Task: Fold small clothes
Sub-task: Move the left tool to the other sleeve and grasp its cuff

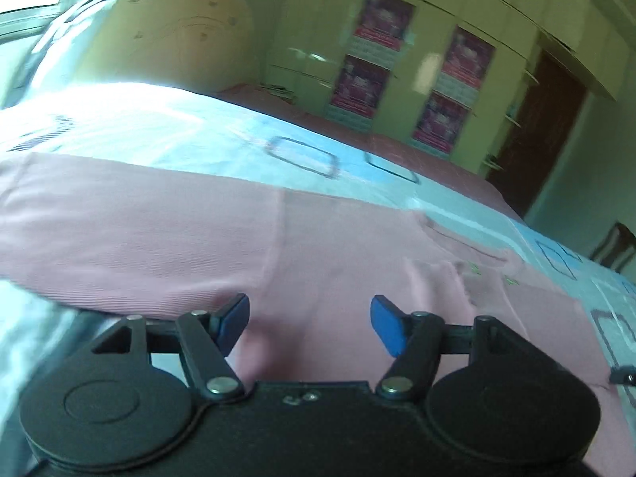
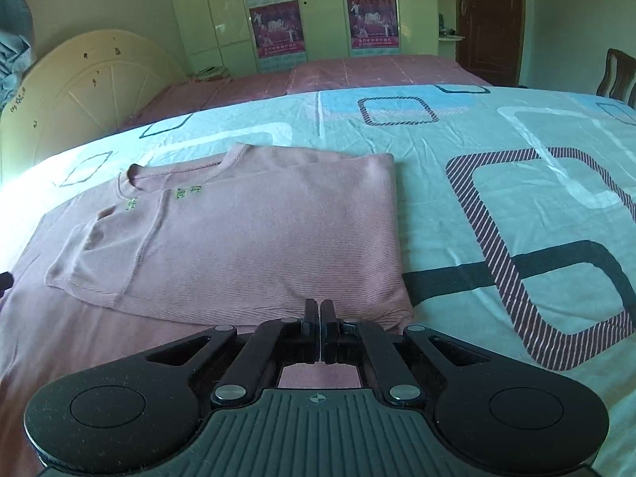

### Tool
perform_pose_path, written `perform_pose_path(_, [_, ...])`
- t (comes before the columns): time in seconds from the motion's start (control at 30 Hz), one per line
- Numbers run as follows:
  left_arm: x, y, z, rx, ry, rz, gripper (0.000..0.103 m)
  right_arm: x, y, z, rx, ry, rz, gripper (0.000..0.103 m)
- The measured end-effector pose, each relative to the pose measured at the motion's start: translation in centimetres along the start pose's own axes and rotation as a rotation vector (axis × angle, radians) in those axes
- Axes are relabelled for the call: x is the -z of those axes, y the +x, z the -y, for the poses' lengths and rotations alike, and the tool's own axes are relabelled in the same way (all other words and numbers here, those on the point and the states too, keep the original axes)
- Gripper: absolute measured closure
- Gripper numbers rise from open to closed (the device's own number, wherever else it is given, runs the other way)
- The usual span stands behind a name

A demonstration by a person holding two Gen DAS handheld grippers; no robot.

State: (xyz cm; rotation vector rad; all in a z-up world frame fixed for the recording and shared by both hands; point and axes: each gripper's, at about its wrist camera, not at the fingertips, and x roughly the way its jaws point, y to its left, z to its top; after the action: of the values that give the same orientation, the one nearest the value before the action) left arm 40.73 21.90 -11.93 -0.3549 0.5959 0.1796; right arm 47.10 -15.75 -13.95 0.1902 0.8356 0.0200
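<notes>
A pink ribbed shirt (image 2: 246, 238) lies on the bed, its right side folded over onto the body, with the round collar (image 2: 179, 171) at the far end and small green lettering below it. More pink cloth spreads out to the near left. My right gripper (image 2: 320, 312) is shut at the near edge of the folded part, and I see nothing between its fingers. In the left wrist view the shirt (image 1: 198, 238) fills the foreground, blurred. Low over it, my left gripper (image 1: 310, 314) stands open, and only the flat cloth shows beneath its blue pads (image 1: 387, 330).
The bed sheet (image 2: 497, 183) is light blue with dark rounded-square patterns. A cream headboard (image 2: 91, 87) stands at the left. A second bed with a pink cover (image 2: 357, 71), a wardrobe with posters (image 2: 278, 28), a brown door (image 2: 489, 16) and a chair (image 2: 616, 75) lie beyond.
</notes>
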Motion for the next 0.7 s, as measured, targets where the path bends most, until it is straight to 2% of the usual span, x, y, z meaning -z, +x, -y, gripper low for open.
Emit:
perform_pose_path(0.1, [-1.2,-2.5,-7.5,-0.144,-0.151,0.061,0.029,0.0,0.5,-1.5,-0.027,0.012,-0.001,0.101])
perform_pose_path(0.13, [-1.5,-3.2,-9.9,-0.187,-0.201,0.07,0.029,0.0,0.7,-2.0,-0.04,0.026,-0.004,0.094])
perform_pose_path(0.17, [-1.7,-3.8,-12.3,-0.223,-0.257,0.081,0.031,0.0,1.0,-2.5,-0.05,0.044,-0.005,0.072])
perform_pose_path(0.23, [-2.2,-4.9,-16.7,-0.247,-0.369,0.112,0.032,-0.2,1.2,-3.7,-0.057,0.066,0.018,0.046])
perform_pose_path(0.33, [-2.8,-5.5,-21.7,-0.258,-0.493,0.161,0.043,-0.8,1.5,-6.0,-0.087,0.054,0.037,0.046])
perform_pose_path(0.4, [-3.2,-5.2,-24.1,-0.258,-0.534,0.175,0.052,-1.2,1.6,-7.6,-0.095,0.038,0.049,0.046])
perform_pose_path(0.5, [-3.9,-4.1,-26.6,-0.235,-0.589,0.205,0.06,-1.7,1.7,-9.5,-0.094,0.024,0.054,0.046])
perform_pose_path(0.63, [-4.6,-3.0,-28.4,-0.21,-0.648,0.235,0.064,-2.2,1.8,-10.6,-0.087,0.015,0.055,0.046])
perform_pose_path(0.67, [-4.9,-2.6,-28.7,-0.2,-0.66,0.234,0.071,-2.3,1.9,-10.7,-0.084,0.012,0.055,0.046])
perform_pose_path(0.7, [-5.1,-2.4,-28.9,-0.2,-0.663,0.225,0.089,-2.3,1.9,-10.7,-0.081,0.012,0.054,0.046])
